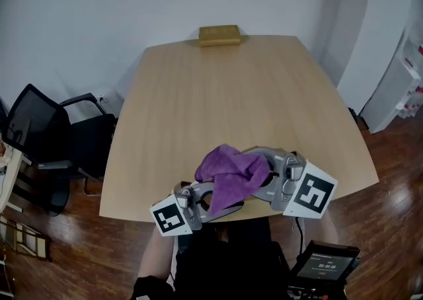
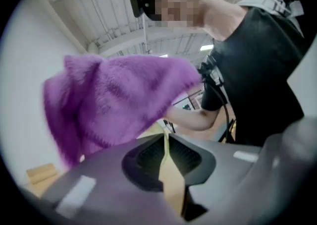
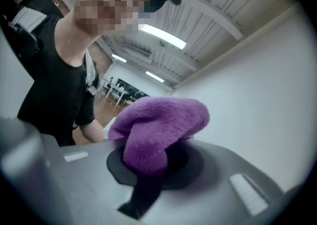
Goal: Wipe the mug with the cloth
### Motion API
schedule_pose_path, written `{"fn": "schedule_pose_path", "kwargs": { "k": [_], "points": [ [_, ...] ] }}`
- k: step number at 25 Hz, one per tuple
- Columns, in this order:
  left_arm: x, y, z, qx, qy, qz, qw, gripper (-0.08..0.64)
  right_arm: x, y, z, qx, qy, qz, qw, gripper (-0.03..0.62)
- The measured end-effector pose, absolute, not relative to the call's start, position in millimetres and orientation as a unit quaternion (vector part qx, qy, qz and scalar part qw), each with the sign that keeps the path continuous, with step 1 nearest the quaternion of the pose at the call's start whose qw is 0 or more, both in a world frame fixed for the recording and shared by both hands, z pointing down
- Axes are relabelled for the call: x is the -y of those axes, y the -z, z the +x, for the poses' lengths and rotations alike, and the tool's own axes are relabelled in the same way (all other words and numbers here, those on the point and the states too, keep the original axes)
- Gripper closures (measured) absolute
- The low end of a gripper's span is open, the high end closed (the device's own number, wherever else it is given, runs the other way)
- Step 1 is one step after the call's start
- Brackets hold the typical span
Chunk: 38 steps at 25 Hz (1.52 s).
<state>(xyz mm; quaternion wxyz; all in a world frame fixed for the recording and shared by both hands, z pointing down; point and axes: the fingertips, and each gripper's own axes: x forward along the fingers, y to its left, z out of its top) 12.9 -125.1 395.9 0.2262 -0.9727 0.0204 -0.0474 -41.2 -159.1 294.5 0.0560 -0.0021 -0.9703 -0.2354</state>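
So the purple cloth (image 1: 231,174) is being held up just over the near edge of the table (image 1: 225,94), bunched between the two tools. It's being pinched by the right hand-held gripper (image 3: 151,162). In the right gripper view the jaws are being pressed onto a fold of it, and the rest is being pushed out past the tips in one fat lump.

The left hand-held gripper (image 2: 164,137) is being held right beside the other one, on the left and a bit nearer. Its jaws are being held practically together, with only a thin slit between them, and tan wood is being shown through that slit rather than any fabric. In the left gripper view the cloth is being dangled just past the tips, up and to the left. Whether it's actually touching them can't be told.

Both gripper cameras are being pointed upward, so the person's black short-sleeved top (image 2: 257,70) and a ceiling strip light (image 3: 161,35) are being caught in them too.

Other stuff: a flat tan box (image 1: 219,35) is being left at the middle of the table's far edge, well apart from the cloth. A black office chair (image 1: 49,137) is being parked off the table's left side. A white shelving unit (image 1: 396,87) is being cut off at the far right, and a small device with a screen (image 1: 324,262) is being shown at the near right.
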Motion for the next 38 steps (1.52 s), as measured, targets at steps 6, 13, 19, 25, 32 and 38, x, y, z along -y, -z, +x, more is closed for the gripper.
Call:
{"fn": "schedule_pose_path", "kwargs": {
  "k": [6,13,19,25,32,38],
  "points": [
    [124.0,-338.9,-50.4,0.005,-0.193,-0.98,0.048,0.515,197.3,-241.7,47.7,0.976,0.134,0.067,-0.158,0.561],
    [100.4,-325.7,-41.9,0.123,-0.257,-0.958,-0.042,0.514,128.9,-258.3,9.1,0.969,0.01,-0.164,-0.184,0.561],
    [80.7,-329.5,-31.4,0.174,-0.249,-0.951,-0.055,0.514,154.9,-282.7,-16.8,0.951,-0.13,-0.193,-0.205,0.562],
    [105.6,-308.4,-57.7,0.131,-0.364,-0.915,-0.113,0.514,221.9,-314.5,-9.2,0.962,-0.181,-0.035,-0.201,0.561],
    [111.6,-289.5,-79.6,0.139,-0.428,-0.882,-0.14,0.514,159.4,-226.8,52.9,0.915,-0.085,-0.15,-0.366,0.561],
    [116.8,-297.8,-77.0,0.151,-0.455,-0.862,-0.167,0.512,163.2,-239.1,33.2,0.851,-0.21,-0.223,-0.426,0.563]
  ]
}}
